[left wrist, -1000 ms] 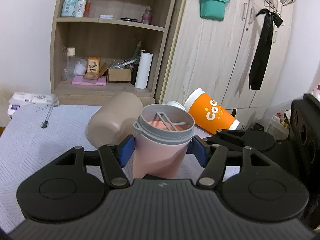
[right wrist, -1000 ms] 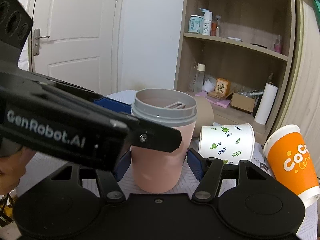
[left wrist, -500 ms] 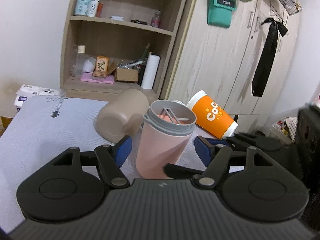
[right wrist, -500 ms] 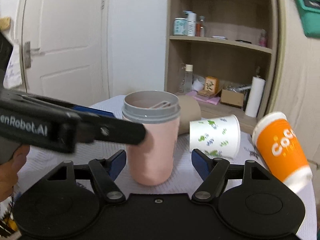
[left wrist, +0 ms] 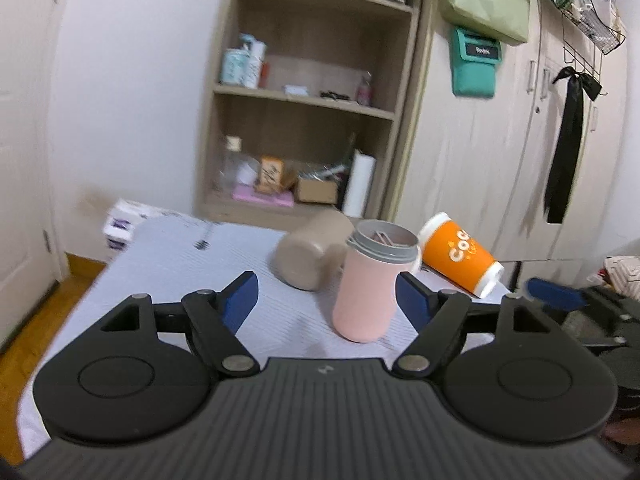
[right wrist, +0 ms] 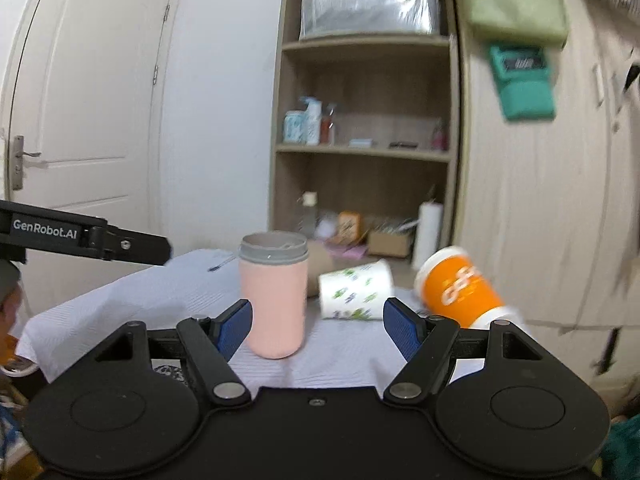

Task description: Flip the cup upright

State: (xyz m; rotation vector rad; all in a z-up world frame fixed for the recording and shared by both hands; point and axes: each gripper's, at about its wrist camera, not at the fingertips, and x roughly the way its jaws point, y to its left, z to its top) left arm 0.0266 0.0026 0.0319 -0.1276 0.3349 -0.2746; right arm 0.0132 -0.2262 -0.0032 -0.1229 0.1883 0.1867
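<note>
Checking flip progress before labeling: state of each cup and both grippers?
pink cup: upright on the table, mouth up, nothing gripping it
beige cup: lying on its side
white leaf-print cup: lying on its side
orange cup: tipped over, not upright
left gripper: open, holding nothing
right gripper: open, holding nothing
</note>
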